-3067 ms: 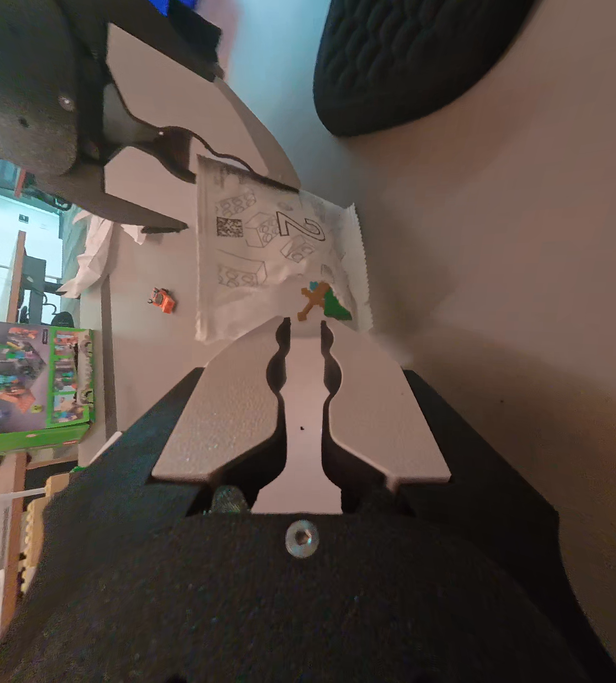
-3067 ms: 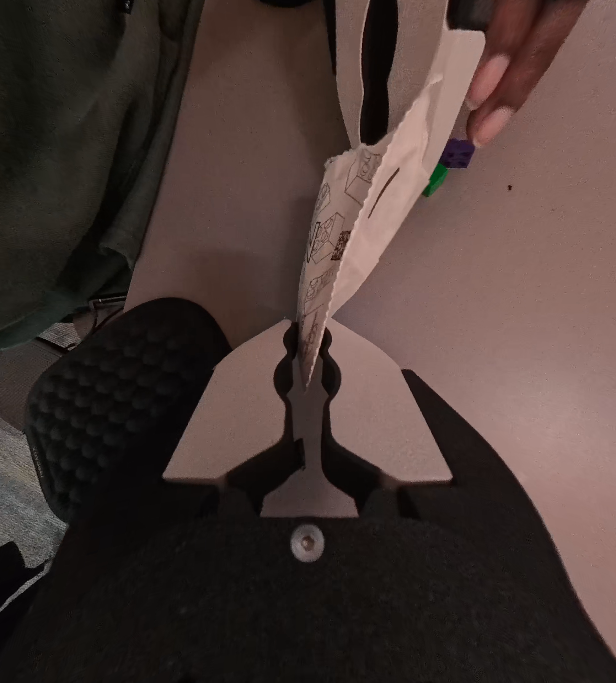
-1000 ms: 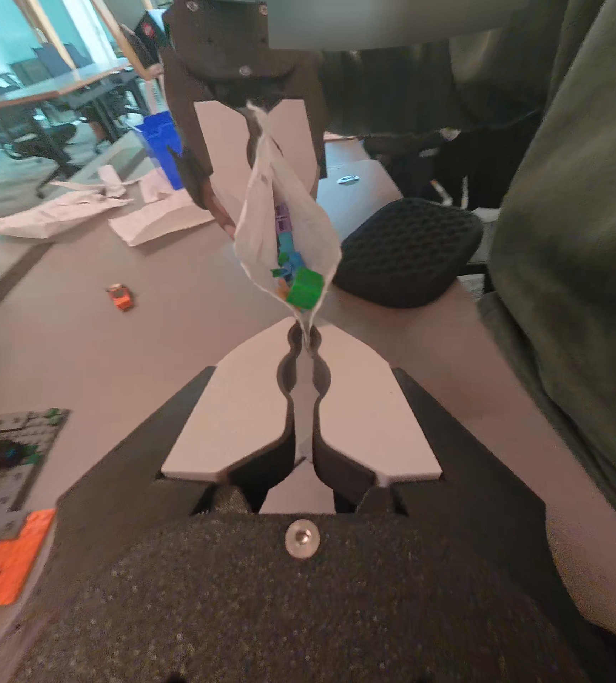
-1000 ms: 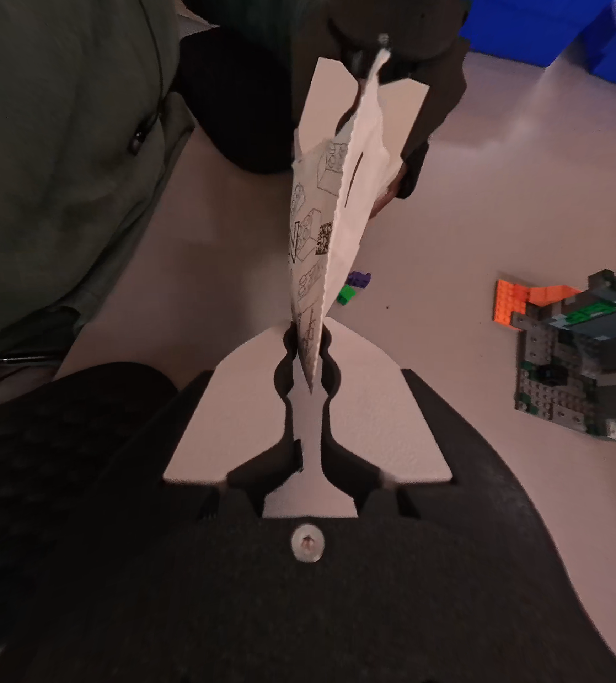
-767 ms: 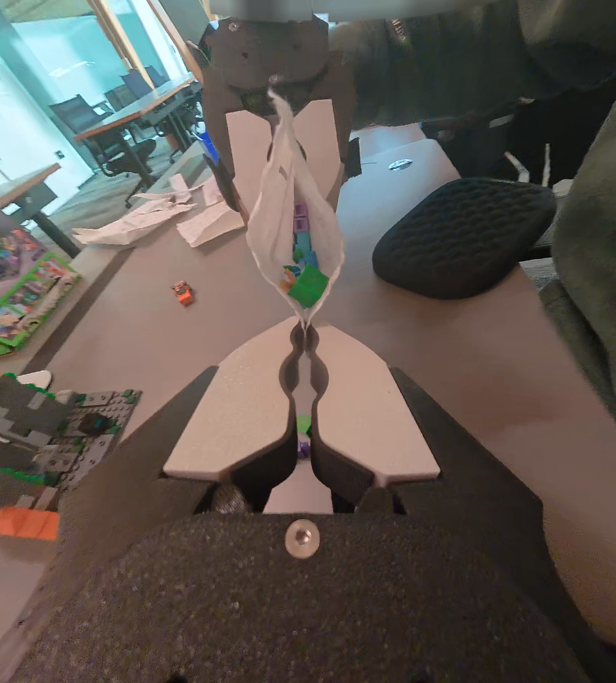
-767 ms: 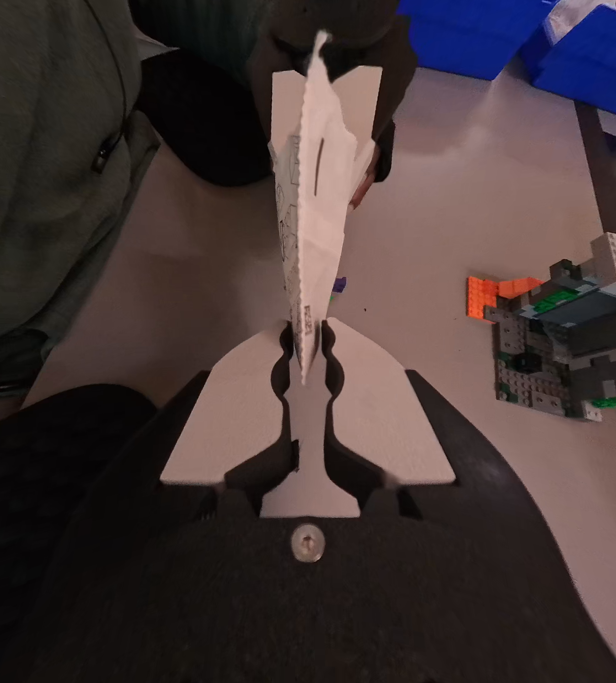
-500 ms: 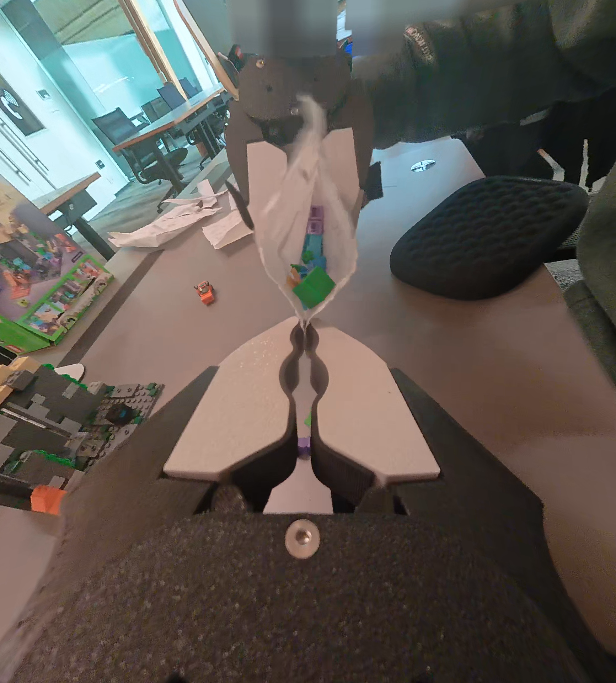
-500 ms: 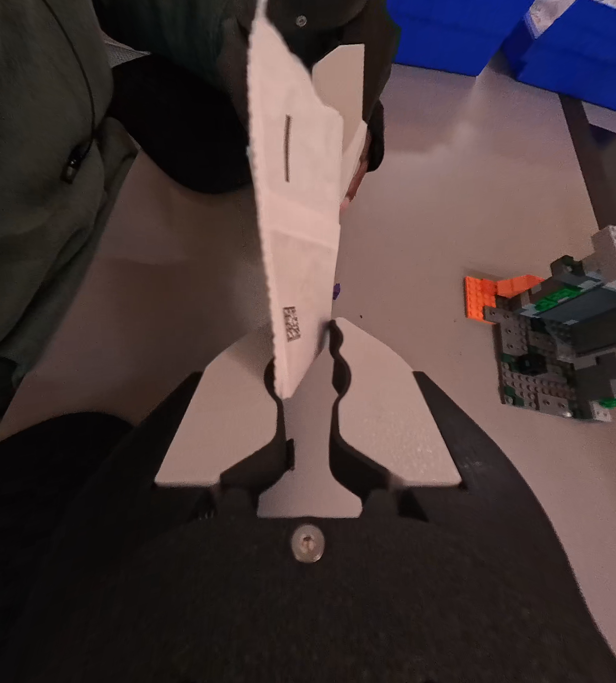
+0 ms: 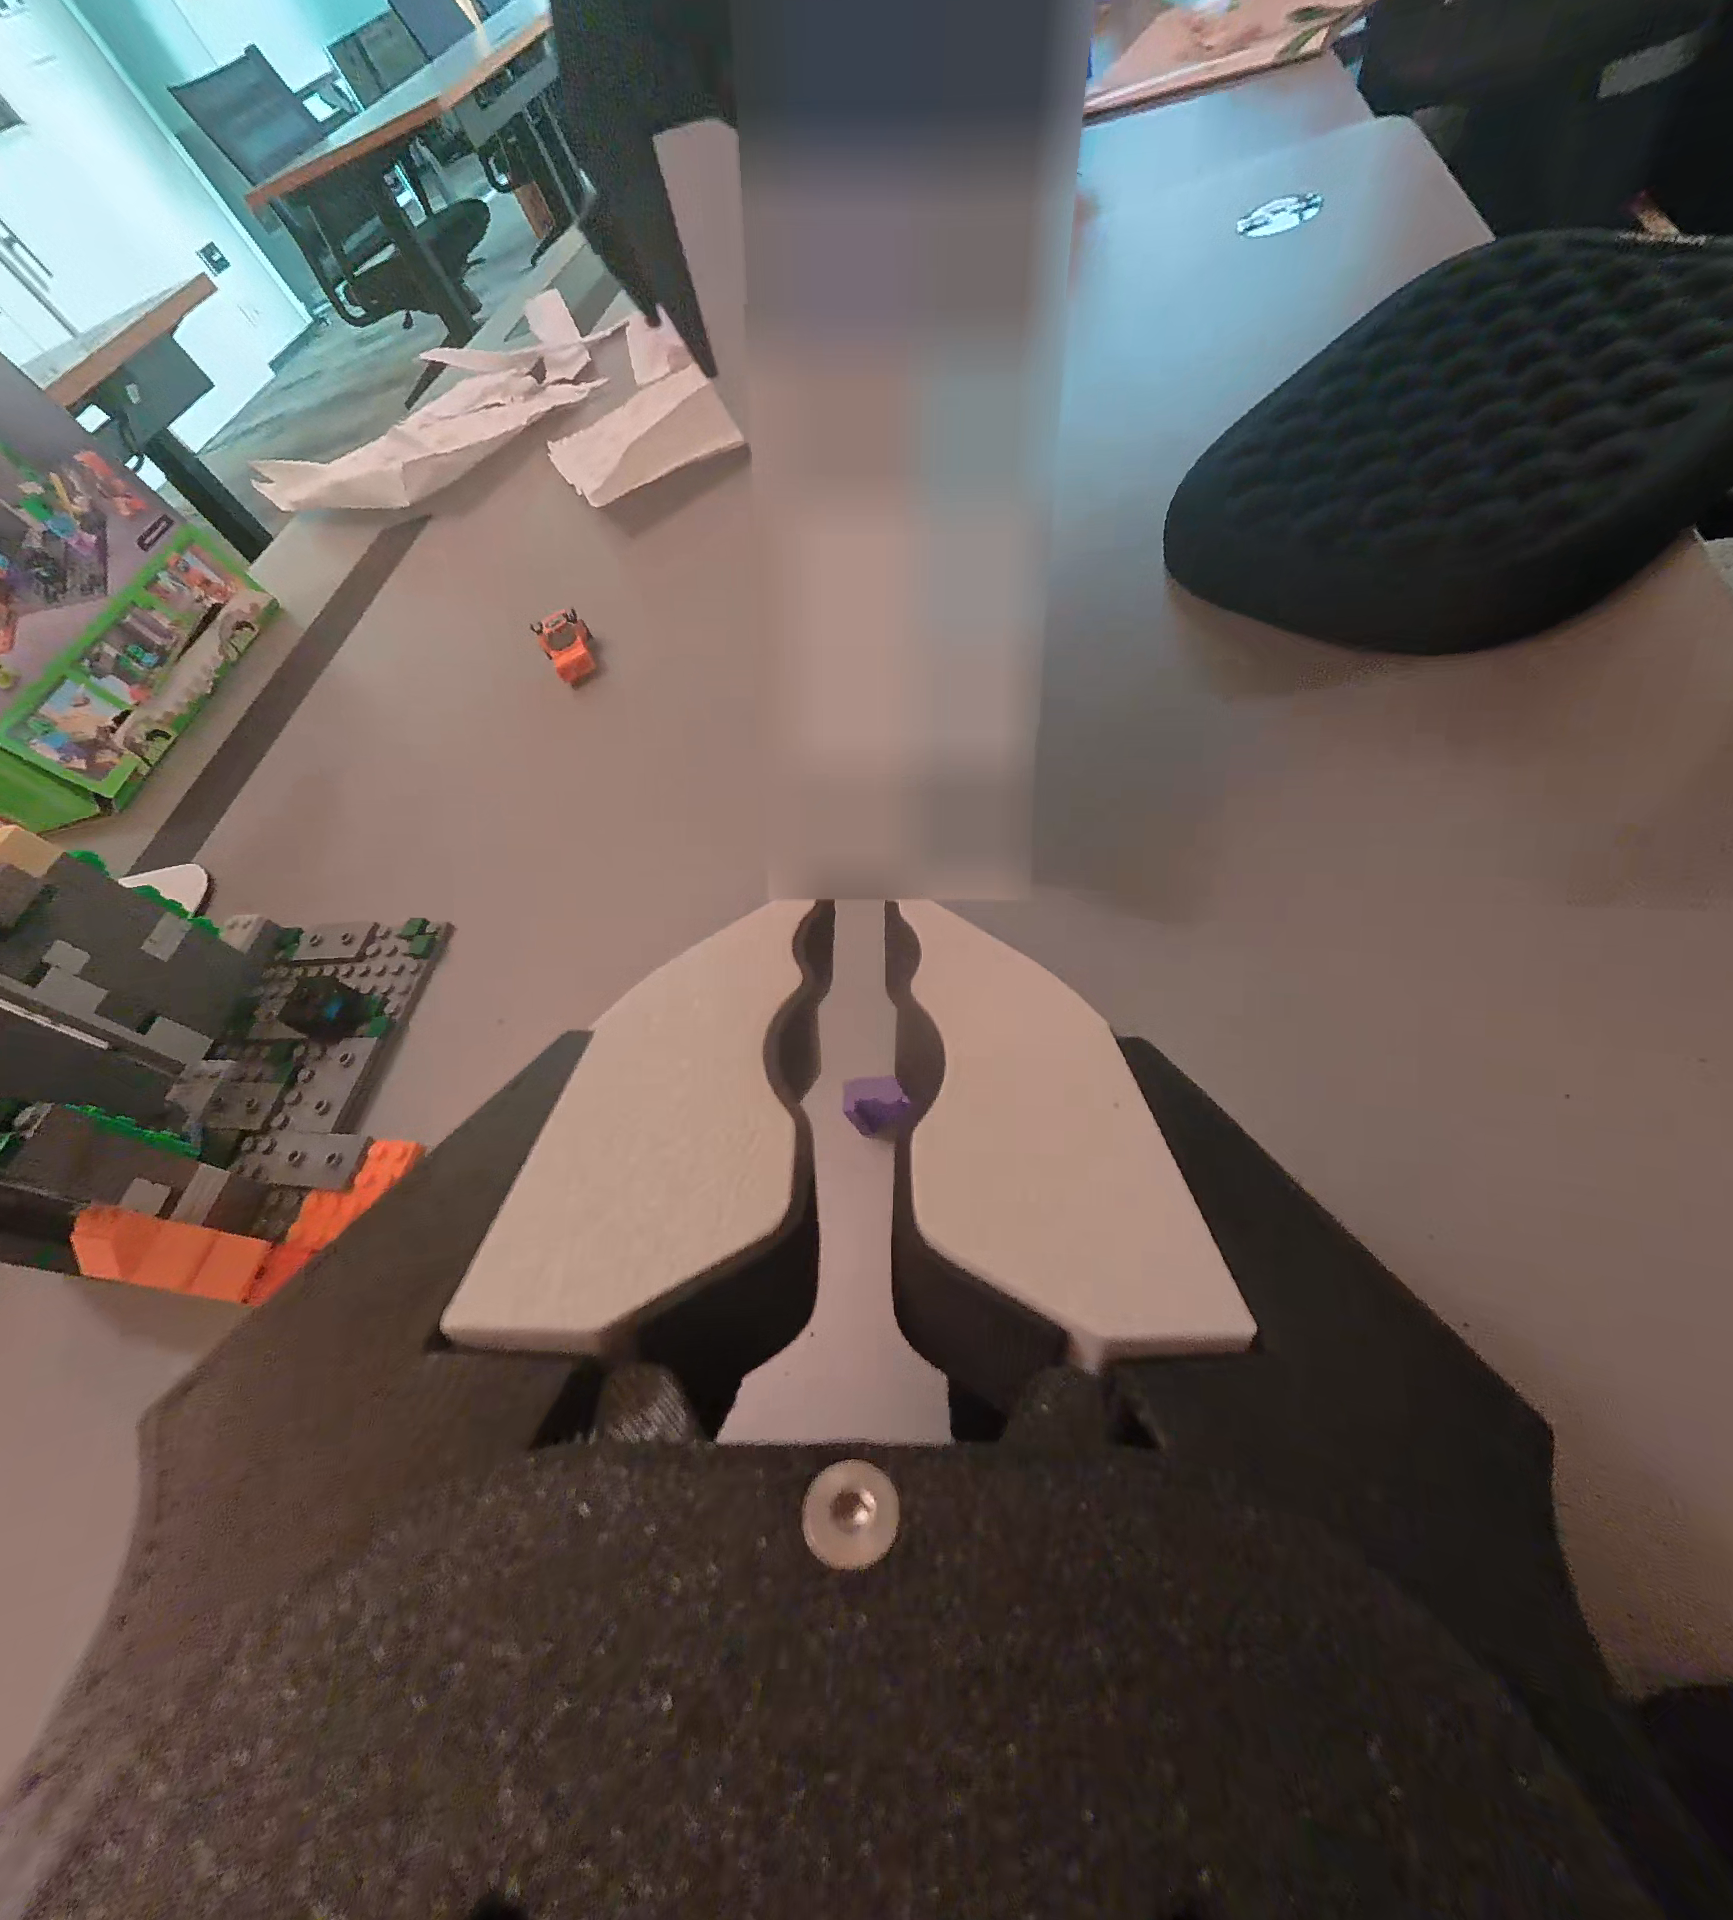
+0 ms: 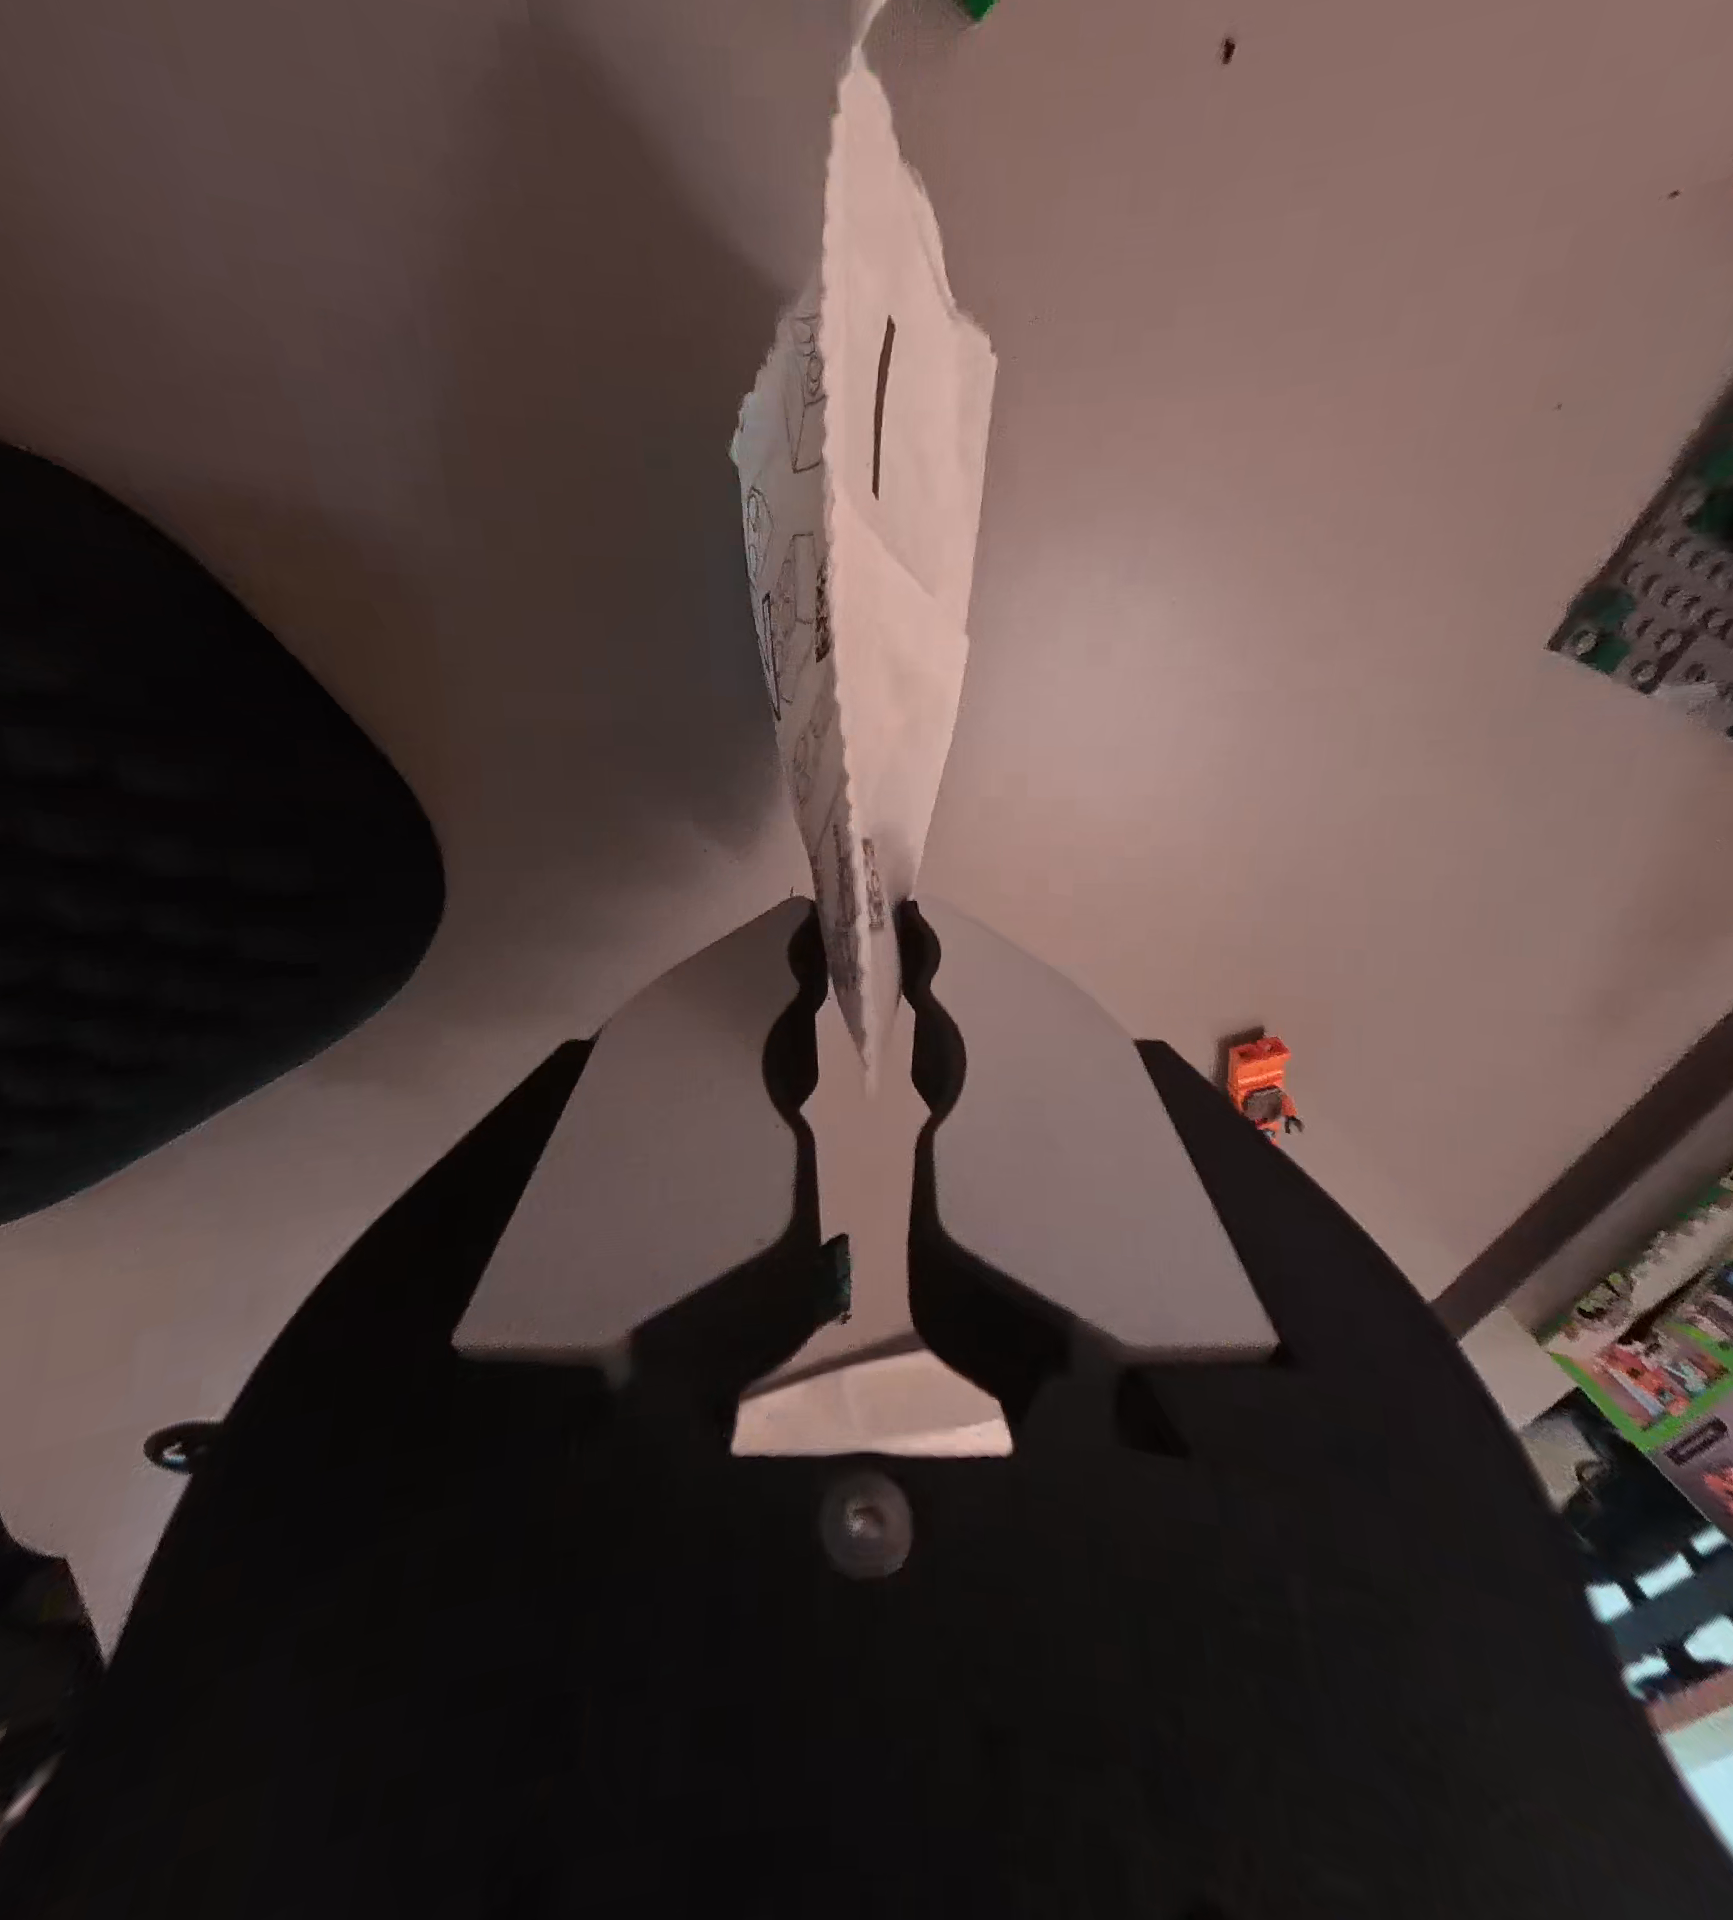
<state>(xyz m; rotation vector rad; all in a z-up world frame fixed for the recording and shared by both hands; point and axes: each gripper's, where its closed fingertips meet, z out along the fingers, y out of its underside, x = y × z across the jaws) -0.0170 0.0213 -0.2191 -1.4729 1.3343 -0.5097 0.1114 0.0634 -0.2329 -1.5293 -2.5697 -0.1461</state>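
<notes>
The paper bag [image 10: 883,582], pinched only by its corner in the right tool [image 10: 857,914], could be lost toward 12 o'clock, the left tool [image 9: 860,914] being slightly open and empty.

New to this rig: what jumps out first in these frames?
The white paper bag stands out: one corner sits between the fingers of the right hand-held gripper and the rest hangs over the grey table. In the left view, a small purple brick lies on the table, seen through the gap of the open left hand-held gripper, with a grey and orange brick model at the left edge.
</notes>
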